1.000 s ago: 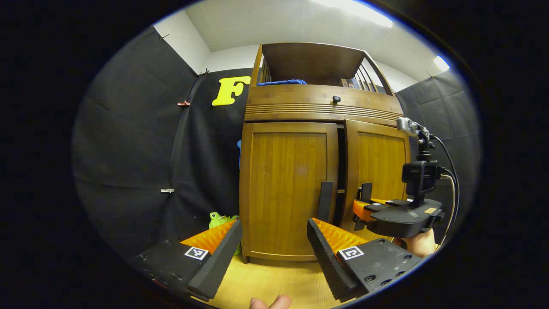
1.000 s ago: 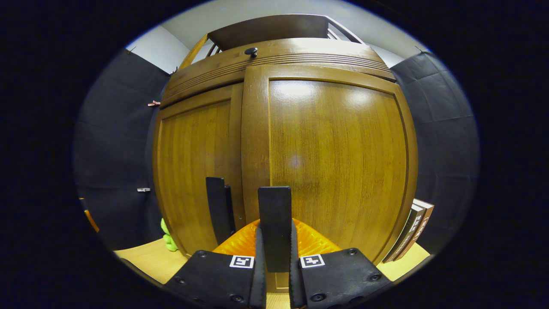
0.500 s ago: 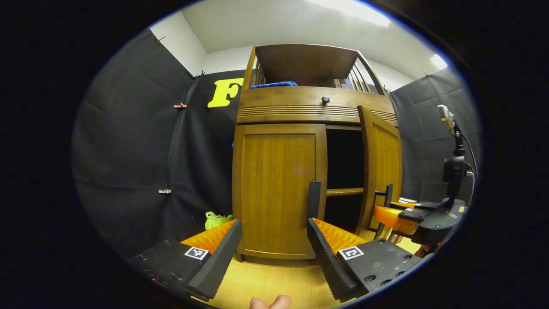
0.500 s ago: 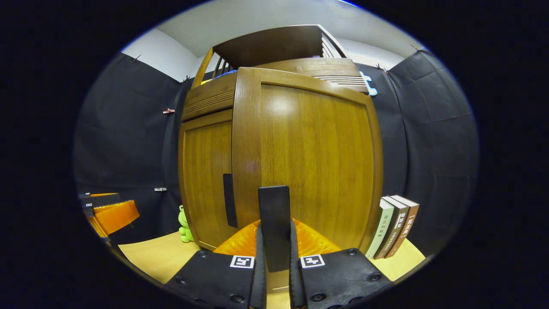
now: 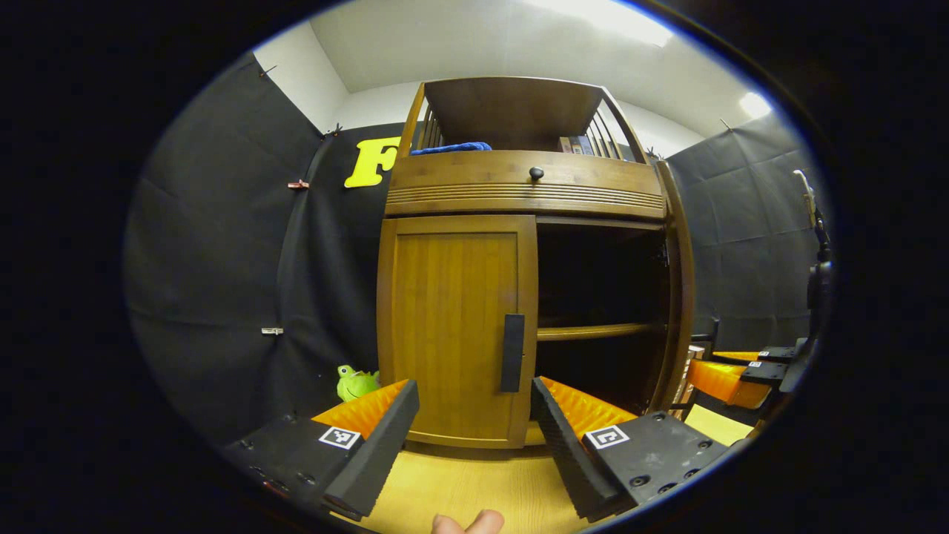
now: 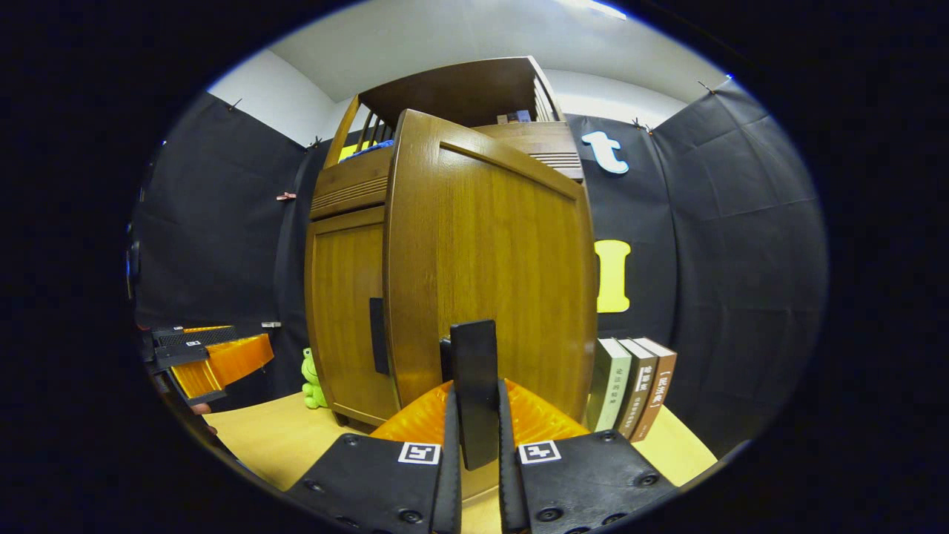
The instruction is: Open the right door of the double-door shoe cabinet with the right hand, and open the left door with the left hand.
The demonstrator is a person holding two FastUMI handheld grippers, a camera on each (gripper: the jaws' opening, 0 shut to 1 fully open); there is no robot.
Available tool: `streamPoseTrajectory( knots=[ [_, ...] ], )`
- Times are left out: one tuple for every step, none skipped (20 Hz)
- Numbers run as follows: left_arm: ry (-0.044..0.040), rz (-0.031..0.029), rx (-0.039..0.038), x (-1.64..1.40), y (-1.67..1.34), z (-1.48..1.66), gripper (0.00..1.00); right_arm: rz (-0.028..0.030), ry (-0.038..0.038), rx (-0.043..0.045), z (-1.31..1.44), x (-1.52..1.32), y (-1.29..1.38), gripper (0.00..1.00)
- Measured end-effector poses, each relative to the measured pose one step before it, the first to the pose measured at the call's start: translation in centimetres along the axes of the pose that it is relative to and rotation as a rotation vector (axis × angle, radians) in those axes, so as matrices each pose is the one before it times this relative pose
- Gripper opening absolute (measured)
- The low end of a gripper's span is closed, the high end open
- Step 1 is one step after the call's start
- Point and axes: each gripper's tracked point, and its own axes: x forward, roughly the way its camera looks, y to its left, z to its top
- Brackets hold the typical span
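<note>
The shoe cabinet stands on a pale wood counter, black cloth walls around it and a white ceiling with bright lights overhead. The right door is swung wide open, and the right tongs are clamped narrow on its dark handle. The left door is shut; the left tongs gape wide in front of it, holding nothing. Beside the cabinet are a green toy frog and three upright books.
</note>
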Motion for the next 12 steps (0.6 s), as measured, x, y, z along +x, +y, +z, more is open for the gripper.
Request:
streamPoseTrajectory(
  knots=[
    [0.00045,-0.00496,-0.00052,0.086,-0.416,0.087,0.94,-0.01406,-0.00053,-0.00667,0.029,-0.554,-0.764,0.24],
    [0.00015,-0.00627,-0.00082,0.008,-0.468,-0.086,0.93,-0.01505,-0.00334,-0.00738,0.183,-0.529,-0.858,0.24],
    [-0.00043,-0.00760,0.00006,0.062,-0.481,0.015,0.94,-0.01543,-0.00234,-0.00732,0.063,-0.488,-0.754,0.23],
    [0.00074,-0.00785,0.00012,-0.028,-0.513,-0.036,0.94,-0.01652,-0.00234,-0.00796,0.145,-0.517,-0.860,0.23],
    [-0.00071,-0.00870,-0.00074,0.039,-0.595,0.094,0.94,-0.01906,0.00093,-0.01028,0.088,-0.479,-0.879,0.23],
    [0.00010,-0.00973,-0.00176,0.000,-0.616,-0.094,0.96,-0.01372,0.00331,-0.00613,-0.002,-0.305,-0.904,0.23],
    [-0.00031,-0.00877,-0.00233,0.087,-0.569,0.034,0.94,-0.01753,0.00355,-0.00283,-0.030,-0.370,-0.927,0.18],
    [-0.00001,-0.00936,-0.00021,0.069,-0.648,-0.094,0.94,-0.01714,-0.00158,-0.00412,0.060,-0.217,-0.939,0.23],
    [0.00014,-0.00789,0.00222,0.085,-0.580,0.068,0.94,-0.01556,-0.00059,-0.00154,0.052,-0.082,-0.893,0.22],
    [-0.00107,-0.00775,0.00287,0.061,-0.487,-0.051,0.94,-0.01311,-0.00099,0.00387,0.028,-0.194,-0.945,0.23],
    [0.00046,-0.00813,0.00363,0.146,-0.503,0.004,0.93,-0.01337,0.00086,0.00793,-0.011,0.087,-1.073,0.17],
    [0.00059,-0.00596,0.00270,0.021,-0.299,-0.200,0.94,-0.00601,0.00112,0.01041,0.088,-0.050,-1.028,0.13]
  ],
)
